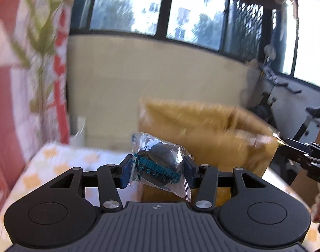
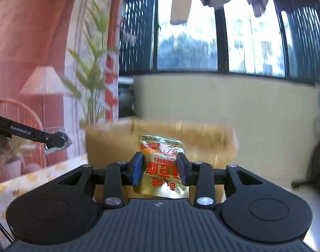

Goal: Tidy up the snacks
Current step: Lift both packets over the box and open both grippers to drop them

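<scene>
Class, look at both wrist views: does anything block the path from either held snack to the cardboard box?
Nothing visible does. The left claw holds the clear packet and the right claw the gold packet, both directly before the cardboard box.

My left gripper (image 1: 158, 169) has its blue pads pressed on a clear-wrapped dark snack (image 1: 160, 163) with teal print, lifted above the patterned tablecloth (image 1: 48, 163). Just behind sits a blurred cardboard box (image 1: 206, 132). I see the right gripper (image 1: 281, 141) reaching in from the right edge, pinching something gold
</scene>
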Tool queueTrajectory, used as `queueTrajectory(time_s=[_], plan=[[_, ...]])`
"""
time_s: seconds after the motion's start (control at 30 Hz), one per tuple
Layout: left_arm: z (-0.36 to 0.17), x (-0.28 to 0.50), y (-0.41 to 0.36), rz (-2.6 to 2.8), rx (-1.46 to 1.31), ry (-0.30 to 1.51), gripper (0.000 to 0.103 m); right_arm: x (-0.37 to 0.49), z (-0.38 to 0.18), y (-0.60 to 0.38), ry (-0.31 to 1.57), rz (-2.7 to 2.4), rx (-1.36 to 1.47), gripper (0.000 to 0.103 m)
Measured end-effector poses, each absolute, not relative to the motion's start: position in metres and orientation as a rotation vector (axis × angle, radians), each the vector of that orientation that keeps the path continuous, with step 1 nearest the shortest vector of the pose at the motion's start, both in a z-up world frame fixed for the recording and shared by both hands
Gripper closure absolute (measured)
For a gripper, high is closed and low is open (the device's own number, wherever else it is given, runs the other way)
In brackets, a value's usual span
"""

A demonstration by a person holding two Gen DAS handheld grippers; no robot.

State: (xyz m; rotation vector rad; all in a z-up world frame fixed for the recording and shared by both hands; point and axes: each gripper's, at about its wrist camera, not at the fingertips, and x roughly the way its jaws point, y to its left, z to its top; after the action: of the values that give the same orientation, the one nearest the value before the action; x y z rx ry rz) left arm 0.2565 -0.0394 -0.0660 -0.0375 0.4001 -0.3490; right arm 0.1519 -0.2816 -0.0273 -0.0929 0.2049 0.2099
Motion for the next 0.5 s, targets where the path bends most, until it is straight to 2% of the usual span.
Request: queueTrajectory(time_s=[0.13,0.33,0.37,0.43,0.5], plan=[[-0.038,0.285,-0.067,-0.379,-0.051,0.349,0.05,0.189,-0.005,-0.281,0.177,0.209,-0.105,0.065],[-0.027,0.336,-0.118,-0.374,0.003,0.36,0.046,0.255,-0.007,-0.283,0.256,0.178,-0.087,0.062],[-0.029,0.34,-0.122,-0.367,0.011,0.367,0.045,0.264,-0.009,-0.284,0.279,0.177,-0.081,0.058],[-0.031,0.349,-0.134,-0.348,0.028,0.379,0.037,0.275,-0.013,-0.286,0.314,0.163,-0.073,0.055],[-0.032,0.349,-0.14,-0.351,0.041,0.365,0.028,0.279,-0.014,-0.288,0.333,0.147,-0.068,0.034]])
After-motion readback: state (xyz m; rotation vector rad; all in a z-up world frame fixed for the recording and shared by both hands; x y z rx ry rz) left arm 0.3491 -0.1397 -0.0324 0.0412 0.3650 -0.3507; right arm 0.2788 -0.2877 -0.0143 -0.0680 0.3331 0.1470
